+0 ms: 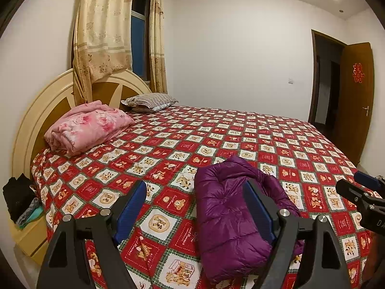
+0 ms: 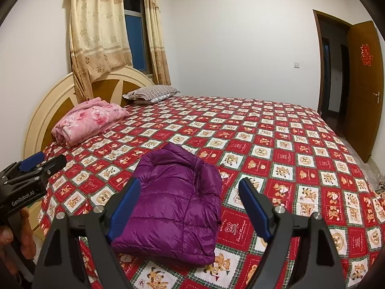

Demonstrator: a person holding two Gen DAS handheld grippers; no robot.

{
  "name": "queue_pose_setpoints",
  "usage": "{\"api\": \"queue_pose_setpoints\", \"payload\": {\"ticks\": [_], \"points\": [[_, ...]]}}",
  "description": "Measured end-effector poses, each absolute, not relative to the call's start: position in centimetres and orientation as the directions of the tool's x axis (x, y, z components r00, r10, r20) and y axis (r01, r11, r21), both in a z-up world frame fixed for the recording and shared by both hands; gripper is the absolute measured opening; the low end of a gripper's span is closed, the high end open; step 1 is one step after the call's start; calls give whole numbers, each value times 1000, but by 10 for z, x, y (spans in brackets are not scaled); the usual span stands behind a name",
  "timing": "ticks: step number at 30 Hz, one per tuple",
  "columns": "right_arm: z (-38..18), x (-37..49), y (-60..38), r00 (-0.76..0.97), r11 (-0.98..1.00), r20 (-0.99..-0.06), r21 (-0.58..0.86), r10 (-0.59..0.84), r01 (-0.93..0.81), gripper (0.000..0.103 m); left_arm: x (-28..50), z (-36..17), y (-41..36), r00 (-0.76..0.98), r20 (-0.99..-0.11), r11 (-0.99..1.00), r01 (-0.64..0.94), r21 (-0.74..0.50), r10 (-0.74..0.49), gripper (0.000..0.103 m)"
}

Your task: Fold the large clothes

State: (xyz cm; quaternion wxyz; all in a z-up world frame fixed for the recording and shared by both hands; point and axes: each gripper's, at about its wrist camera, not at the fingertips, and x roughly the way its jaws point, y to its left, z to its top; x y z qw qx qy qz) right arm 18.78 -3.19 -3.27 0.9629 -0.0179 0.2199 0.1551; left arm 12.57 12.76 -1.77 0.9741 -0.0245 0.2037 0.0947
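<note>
Left wrist view: the purple down jacket (image 1: 231,216) is seen lying folded into a compact bundle on the bear-print bedspread (image 1: 168,149), near the bed's front edge. A risk is judged: the puffy, slippery fill could spring open and undo the folds if it is nudged or pinched unevenly. The left gripper (image 1: 197,204) is held spread and empty, the jacket at its 3 o'clock side. The right gripper (image 2: 189,204) is likewise held apart, clear of cloth, the jacket at its 9 o'clock side.
</note>
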Motion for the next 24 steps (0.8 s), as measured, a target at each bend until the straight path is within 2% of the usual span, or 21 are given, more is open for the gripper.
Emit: {"api": "queue_pose_setpoints", "payload": {"ticks": [24], "points": [[-37, 187, -31, 850, 951, -437, 43, 294, -307, 86, 132, -23, 124, 894, -414, 981, -192, -2, 174, 83]]}}
